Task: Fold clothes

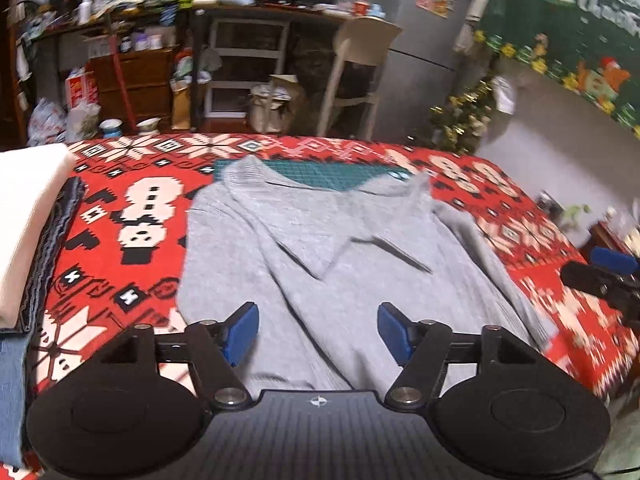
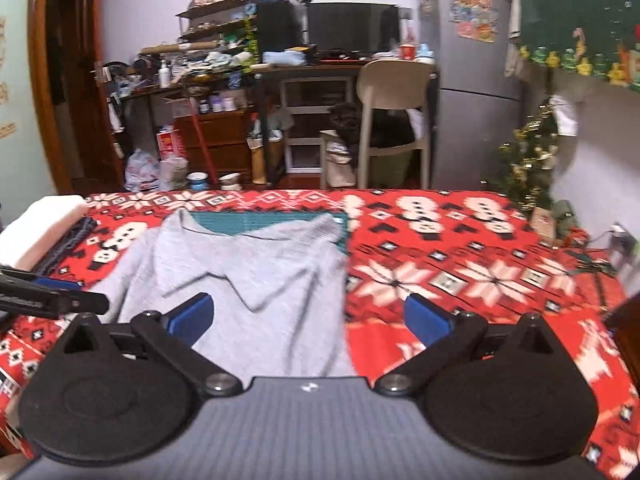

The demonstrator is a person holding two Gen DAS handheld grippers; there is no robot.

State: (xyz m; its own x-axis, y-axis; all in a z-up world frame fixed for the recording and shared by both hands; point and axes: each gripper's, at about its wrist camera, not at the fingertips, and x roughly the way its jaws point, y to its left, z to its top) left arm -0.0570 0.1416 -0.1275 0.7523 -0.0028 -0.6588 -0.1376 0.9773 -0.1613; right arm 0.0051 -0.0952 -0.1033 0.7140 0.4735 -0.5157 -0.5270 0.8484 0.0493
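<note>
Covering most of the lower frame in both views, your red patterned tablecloth dresses the desk, with one grey collared sweater spread at its centre, wrinkled, collar toward the top of the frame over one green cutting mat. At the left edge sits one stack of folded clothes, white on top. Your left hand-held gripper hangs just above the sweater's near hem, jaws apart and empty. Your right hand-held gripper straddles the sweater's right edge, also spread wide, gripping nothing.
</note>
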